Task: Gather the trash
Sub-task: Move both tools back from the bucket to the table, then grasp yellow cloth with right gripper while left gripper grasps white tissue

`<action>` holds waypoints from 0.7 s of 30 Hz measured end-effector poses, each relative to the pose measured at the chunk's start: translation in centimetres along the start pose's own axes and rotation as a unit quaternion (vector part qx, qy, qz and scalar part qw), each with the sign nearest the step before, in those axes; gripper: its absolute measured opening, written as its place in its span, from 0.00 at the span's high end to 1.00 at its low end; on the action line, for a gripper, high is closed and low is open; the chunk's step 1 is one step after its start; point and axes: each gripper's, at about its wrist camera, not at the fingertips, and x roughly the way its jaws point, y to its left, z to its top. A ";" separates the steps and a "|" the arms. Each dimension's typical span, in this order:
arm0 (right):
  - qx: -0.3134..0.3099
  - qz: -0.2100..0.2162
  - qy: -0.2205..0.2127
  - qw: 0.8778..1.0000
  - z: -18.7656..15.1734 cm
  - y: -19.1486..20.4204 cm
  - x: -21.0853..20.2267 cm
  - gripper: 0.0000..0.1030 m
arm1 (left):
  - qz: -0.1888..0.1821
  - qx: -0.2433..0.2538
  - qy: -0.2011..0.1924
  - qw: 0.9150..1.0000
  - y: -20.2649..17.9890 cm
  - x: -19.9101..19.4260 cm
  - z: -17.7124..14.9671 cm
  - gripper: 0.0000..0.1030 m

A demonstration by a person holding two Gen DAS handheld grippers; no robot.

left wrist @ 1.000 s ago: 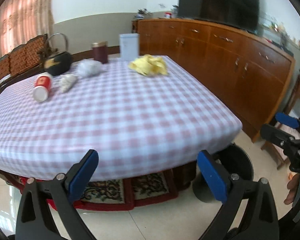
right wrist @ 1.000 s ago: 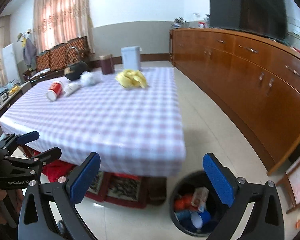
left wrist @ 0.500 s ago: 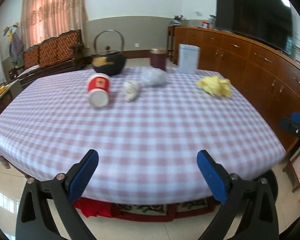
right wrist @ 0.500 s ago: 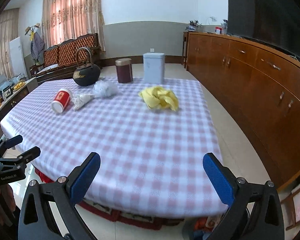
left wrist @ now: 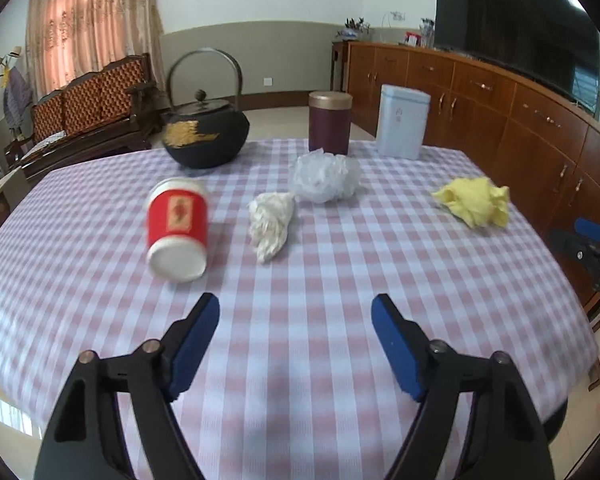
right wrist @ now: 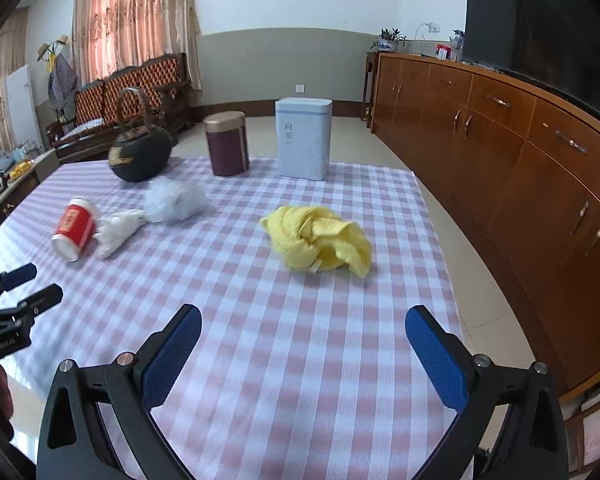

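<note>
left wrist view first: the left gripper (left wrist: 296,320) hangs over the near part of the checked table (left wrist: 300,360), its blue pads apart with only cloth showing between them, and its jaws have just been closing in a bit. ahead of it lies the red paper cup (left wrist: 177,229) on its side, its white end facing the camera, and just to its right the white crumpled tissue (left wrist: 271,224), whose far tip seems to touch the clear crumpled plastic (left wrist: 326,178), though i can't say for sure. the yellow crumpled cloth (left wrist: 474,200) sits well apart on the right side. behind stand the black kettle (left wrist: 206,136), the maroon canister (left wrist: 330,122) and the pale blue tin (left wrist: 402,120). at the right edge only the tip of the other tool pokes in, cut off by the frame. over in the right wrist view, the right gripper (right wrist: 300,342) is spread wide and empty above the cloth, the yellow wad straight ahead of it. the wooden sideboard (right wrist: 500,140) runs down the right; the dark screen (right wrist: 540,20) on it is cropped. the print on the tin is too small to read.
</note>
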 end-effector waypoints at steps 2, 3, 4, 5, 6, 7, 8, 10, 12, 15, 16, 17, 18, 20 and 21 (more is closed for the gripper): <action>0.000 0.000 0.006 1.000 0.7 -0.3 1.5 0.03 | -0.002 -0.001 0.010 1.000 -0.1 1.5 0.7 0.28; 0.000 0.000 0.012 1.000 1.2 -0.5 2.6 0.04 | -0.004 0.000 0.017 1.000 -0.1 2.5 1.2 0.32; 0.000 0.000 0.015 1.000 1.5 -0.6 3.3 0.04 | -0.002 0.002 0.021 1.000 -0.2 3.1 1.5 0.33; 0.000 0.000 0.016 1.000 1.9 -0.6 3.9 0.04 | 0.001 0.003 0.023 1.000 -0.2 3.6 1.8 0.34; -0.002 0.000 0.018 1.000 2.3 -0.7 4.8 0.04 | 0.003 -0.001 0.028 1.000 0.0 4.5 2.2 0.34; -0.003 -0.002 0.019 1.000 2.6 -0.8 5.5 0.04 | 0.001 -0.005 0.029 1.000 0.1 4.9 2.5 0.34; -0.004 -0.003 0.020 1.000 2.8 -0.9 6.0 0.04 | 0.003 -0.007 0.030 1.000 0.2 5.4 2.9 0.34; -0.003 -0.001 0.025 1.000 3.3 -1.2 7.4 0.04 | 0.008 -0.006 0.035 0.999 0.3 6.5 3.7 0.34; -0.006 0.001 0.030 1.000 3.7 -1.3 8.6 0.04 | 0.016 -0.003 0.045 0.999 0.5 7.5 4.2 0.34; -0.010 0.008 0.035 0.999 4.0 -1.4 9.8 0.07 | 0.022 -0.003 0.057 0.998 0.9 8.8 4.6 0.34; -0.012 0.010 0.038 0.999 4.0 -1.4 10.1 0.12 | 0.024 -0.004 0.057 0.998 1.0 8.9 4.5 0.34; -0.013 0.014 0.043 0.999 4.0 -1.4 10.5 0.16 | 0.026 -0.006 0.060 0.998 1.1 9.1 4.6 0.34; -0.012 0.019 0.047 0.999 4.0 -1.4 10.8 0.25 | 0.031 -0.004 0.063 0.998 1.2 9.5 4.7 0.34; -0.010 0.026 0.053 0.998 4.0 -1.4 11.1 0.32 | 0.028 -0.008 0.072 0.997 1.3 10.2 4.9 0.40; -0.011 0.028 0.054 0.998 4.0 -1.4 11.2 0.36 | 0.027 -0.009 0.080 0.996 1.3 10.5 4.8 0.47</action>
